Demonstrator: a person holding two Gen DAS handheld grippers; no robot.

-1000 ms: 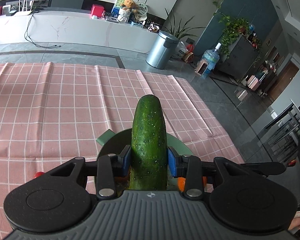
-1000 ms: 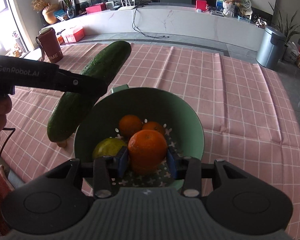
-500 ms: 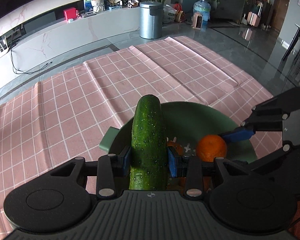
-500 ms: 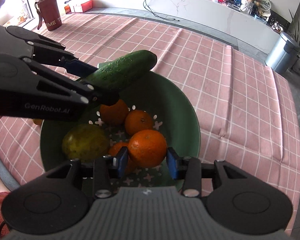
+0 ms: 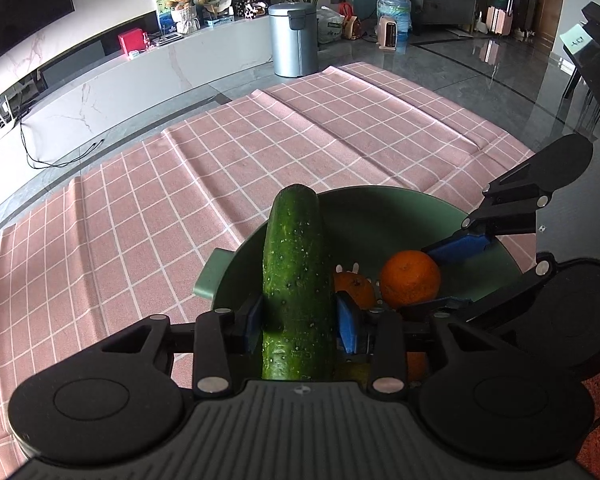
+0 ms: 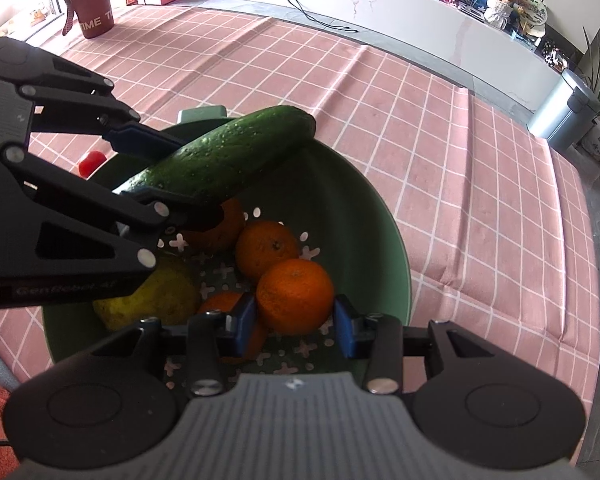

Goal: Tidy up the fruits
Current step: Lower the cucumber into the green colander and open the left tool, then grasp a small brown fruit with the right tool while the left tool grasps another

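Two fruits remain unreleased. Left view: the left tool (image 5: 298, 322) clamps a cucumber (image 5: 294, 276) over the green bowl (image 5: 388, 216). Right view: the right tool (image 6: 295, 326) clamps an orange (image 6: 295, 294) above the bowl (image 6: 380, 248), where several oranges (image 6: 266, 248) and a yellow-green fruit (image 6: 160, 296) already lie.

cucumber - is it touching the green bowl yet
Cannot tell. In the right wrist view the cucumber, held in the left gripper, lies across the bowl near its far rim, but neither view shows a clear gap or contact.
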